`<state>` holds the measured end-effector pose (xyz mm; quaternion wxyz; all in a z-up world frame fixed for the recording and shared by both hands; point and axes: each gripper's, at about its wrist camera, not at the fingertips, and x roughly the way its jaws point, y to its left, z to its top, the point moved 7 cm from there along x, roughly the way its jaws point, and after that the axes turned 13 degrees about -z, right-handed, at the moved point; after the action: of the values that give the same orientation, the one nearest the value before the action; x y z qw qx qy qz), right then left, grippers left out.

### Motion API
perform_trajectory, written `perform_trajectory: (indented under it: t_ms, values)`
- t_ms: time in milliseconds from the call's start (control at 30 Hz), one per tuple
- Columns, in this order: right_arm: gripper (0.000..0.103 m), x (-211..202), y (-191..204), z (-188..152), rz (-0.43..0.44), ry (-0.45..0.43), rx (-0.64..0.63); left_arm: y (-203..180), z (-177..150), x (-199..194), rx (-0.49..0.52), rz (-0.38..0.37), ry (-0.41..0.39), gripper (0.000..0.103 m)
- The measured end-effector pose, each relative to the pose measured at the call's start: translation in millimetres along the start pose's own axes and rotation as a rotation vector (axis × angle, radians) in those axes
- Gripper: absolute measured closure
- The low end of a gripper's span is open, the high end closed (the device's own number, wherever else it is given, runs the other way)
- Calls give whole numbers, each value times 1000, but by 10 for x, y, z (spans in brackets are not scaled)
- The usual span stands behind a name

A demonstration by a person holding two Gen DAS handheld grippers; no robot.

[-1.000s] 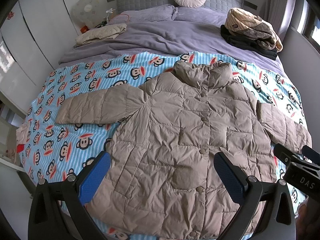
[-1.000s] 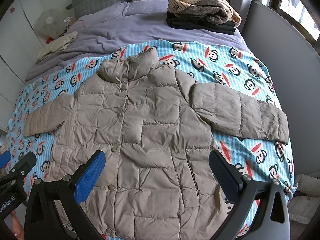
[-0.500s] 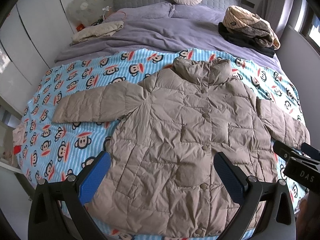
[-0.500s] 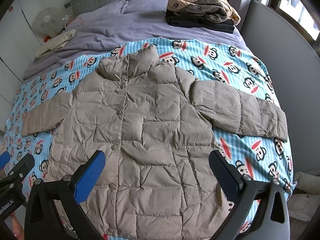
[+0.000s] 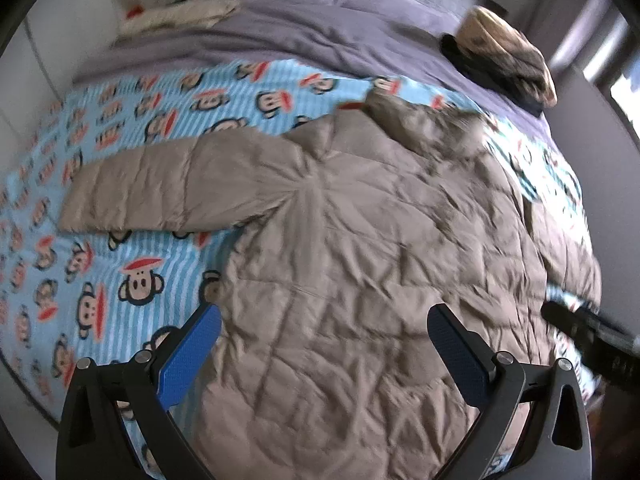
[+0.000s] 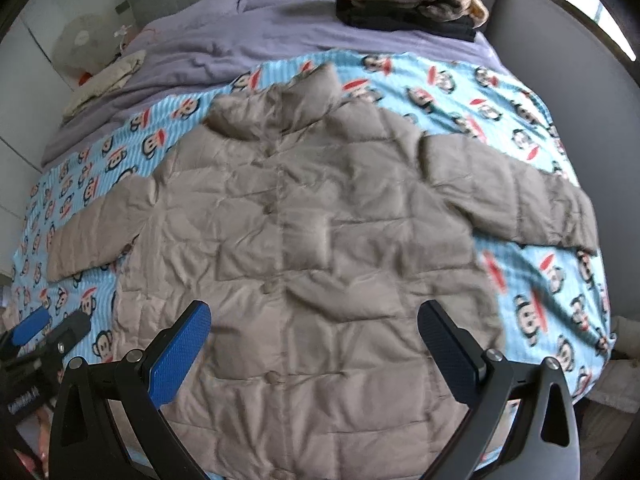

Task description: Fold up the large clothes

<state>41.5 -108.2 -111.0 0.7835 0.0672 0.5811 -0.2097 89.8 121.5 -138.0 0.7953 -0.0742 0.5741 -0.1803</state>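
so the coat (image 6: 304,248) is laid flat, front up, on the monkey blanket (image 6: 532,280) across the foot half of the bed, collar (image 6: 280,112) toward the headboard, both sleeves out to the sides. no fold started as far as i can tell.

left gripper (image 5: 324,344) hangs over the coat's lower left side with its jaws wide apart, nothing between them. right gripper (image 6: 314,340) is over the lower middle, jaws just as wide apart, empty too. neither looks to be touching fabric, though from these angles i can't be totally sure.

stuff that could bite from here, imo:

- it's a puffy quilted thing, so a pinch may only catch the top shell and the layer under it stays put. lift that and the front peels away from the back instead of folding over.
- the slick fabric looks like it'd slip out of the blue pads (image 5: 188,360) if only a thin edge gets caught.
- the right sleeve (image 6: 516,196) ends close to the bed's edge. drag the coat that way and the cuff could slide off.
- the left sleeve (image 5: 160,188) is well apart from the left gripper, so a long reach while the body isn't pinned could skew the whole coat.
- pulling hard could bunch the blanket up with it.
- the left view is quite blurry, so aiming off it looks iffy.

the clothes pile (image 6: 412,0) up by the pillows is well out of the way.
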Motion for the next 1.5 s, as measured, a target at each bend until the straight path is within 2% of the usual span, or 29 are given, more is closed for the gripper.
perform_trajectory:
  t_ms: [100, 233, 333, 467, 533, 633, 700, 733, 767, 800, 833, 867, 967, 1033, 1167, 1233, 1333, 1433, 1500]
  values:
    - [0, 171, 442, -82, 109, 63, -13, 567, 103, 139, -95, -40, -20, 0]
    - [0, 409, 986, -269, 163, 197, -83, 1415, 203, 372, -270, -112, -66, 0]
    - [0, 512, 1301, -388, 162, 234, -102, 2155, 289, 550, -442, -164, -139, 0]
    - [0, 603, 1513, -497, 145, 263, -133, 2820, 390, 942, -622, -269, -188, 0]
    - [0, 635, 1556, -524, 127, 279, -140, 3039, 452, 1075, -682, -302, -213, 0]
    - [0, 675, 1558, -538, 104, 292, -141, 3285, 627, 1164, -749, -356, -290, 0]
    - [0, 702, 1559, -544, 90, 295, -138, 3352, 724, 1132, -760, -346, -337, 11]
    - [0, 706, 1562, -546, 87, 296, -138, 3381, 765, 1129, -759, -342, -348, 36]
    - [0, 711, 1568, -553, 84, 299, -139, 3426, 804, 1146, -754, -360, -356, 72]
    - [0, 714, 1584, -557, 84, 301, -143, 3441, 841, 1166, -749, -411, -366, 90]
    - [0, 710, 1600, -560, 86, 301, -150, 3444, 864, 1151, -749, -464, -384, 97]
    - [0, 706, 1620, -562, 90, 299, -158, 3448, 880, 1113, -748, -466, -404, 97]
    - [0, 670, 1670, -534, 112, 274, -189, 3282, 1006, 871, -656, -445, -449, 97]
    - [0, 645, 1683, -489, 124, 251, -203, 3061, 1113, 626, -562, -461, -483, 97]
    - [0, 594, 1595, -368, 152, 211, -204, 2300, 1419, 157, -329, -525, -521, 97]
    - [0, 564, 1464, -290, 158, 188, -184, 1773, 1575, 13, -202, -560, -516, 97]
    - [0, 548, 1192, -168, 157, 165, -132, 850, 1745, 54, -4, -591, -455, 97]
    - [0, 575, 840, -52, 142, 151, -75, 58, 1761, 382, 137, -599, -354, 97]
    - [0, 613, 630, 3, 127, 144, -38, -405, 1692, 749, 198, -593, -254, 97]
